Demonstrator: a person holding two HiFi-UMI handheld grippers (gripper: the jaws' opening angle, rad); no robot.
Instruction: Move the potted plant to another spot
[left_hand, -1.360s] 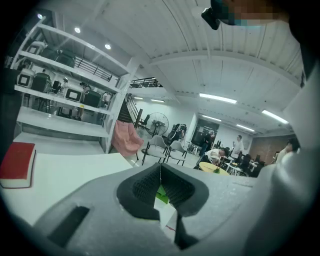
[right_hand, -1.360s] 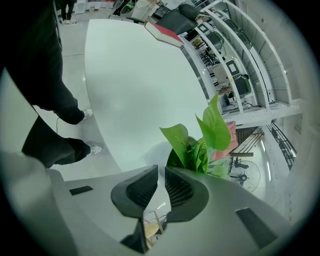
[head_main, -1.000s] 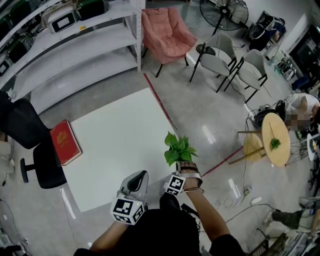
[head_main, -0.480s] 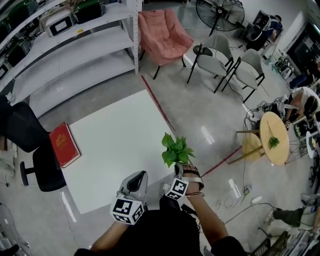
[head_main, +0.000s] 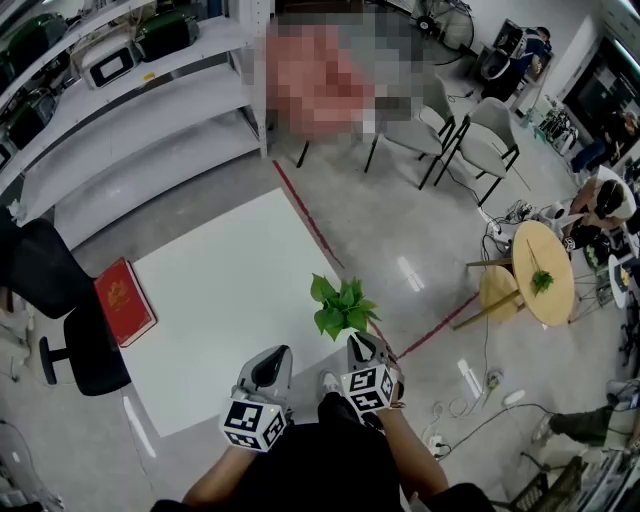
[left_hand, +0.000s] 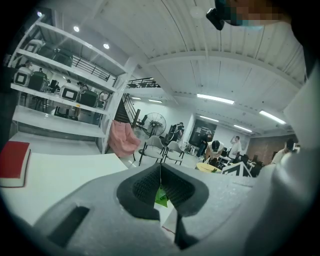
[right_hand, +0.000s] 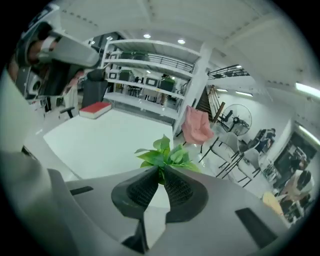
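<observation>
The plant (head_main: 340, 305) is a small bunch of green leaves held in the air over the near right corner of the white table (head_main: 220, 300). My right gripper (head_main: 354, 342) sits just under the leaves, shut on the plant's stem. In the right gripper view the leaves (right_hand: 163, 154) rise straight out of the closed jaws of the right gripper (right_hand: 161, 173). No pot shows in any view. My left gripper (head_main: 276, 354) hangs beside it on the left, shut and holding nothing. In the left gripper view the left gripper (left_hand: 160, 168) has its jaws pressed together.
A red book (head_main: 122, 300) lies at the table's left edge, next to a black office chair (head_main: 70, 320). White shelving (head_main: 130, 110) runs along the back left. Grey chairs (head_main: 480, 140) and a round yellow table (head_main: 548, 262) stand on the right, with cables on the floor.
The right gripper has carried the plant a little to the left and nearer to me. The left gripper has stayed in place.
</observation>
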